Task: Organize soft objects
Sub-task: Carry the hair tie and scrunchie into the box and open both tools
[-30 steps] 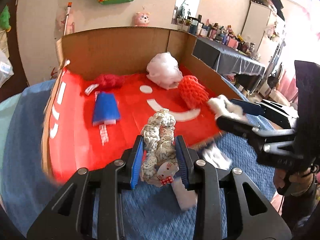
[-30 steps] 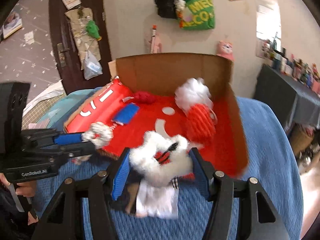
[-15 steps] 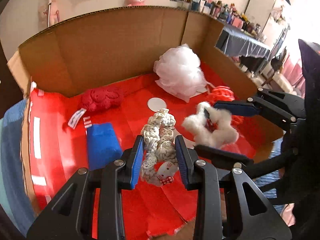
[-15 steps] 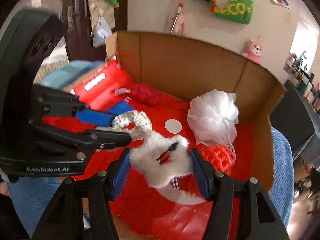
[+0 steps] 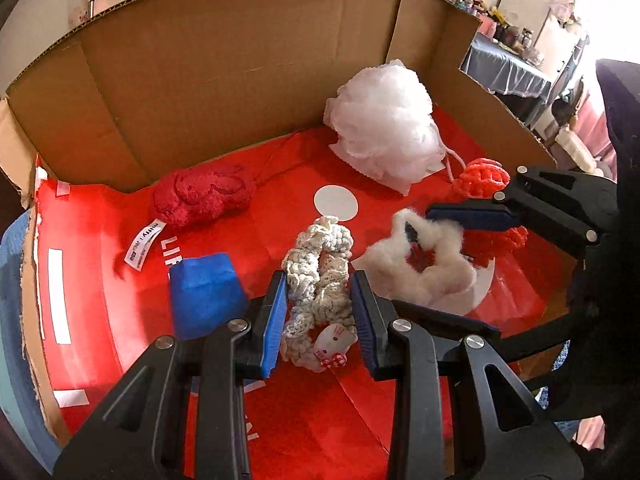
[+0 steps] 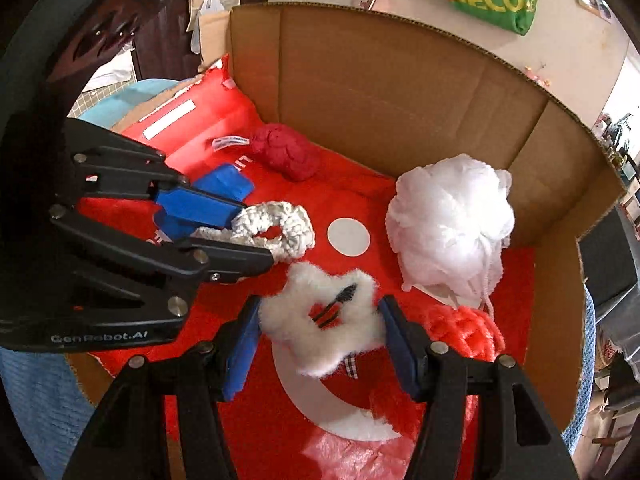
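My left gripper (image 5: 320,304) is shut on a cream crocheted scrunchie (image 5: 316,276) with a small cat charm, held over the red floor of the cardboard box (image 5: 224,60). To its right my right gripper (image 6: 318,322) is shut on a fluffy white scrunchie (image 6: 316,332) with a black and red middle; that scrunchie (image 5: 424,268) also shows in the left wrist view. Both hang low inside the box, side by side. In the right wrist view the left gripper (image 6: 256,240) and its cream scrunchie (image 6: 280,224) sit at the left.
Lying in the box are a white mesh bath pouf (image 5: 384,136), an orange-red knitted ball (image 5: 484,176), a dark red plush (image 5: 200,196) with a label and a blue sponge block (image 5: 204,292). A blue blanket (image 6: 36,400) lies under the box.
Both grippers moved forward from over the blue blanket, past the box's front edge, to low over its red floor. Each kept its scrunchie.
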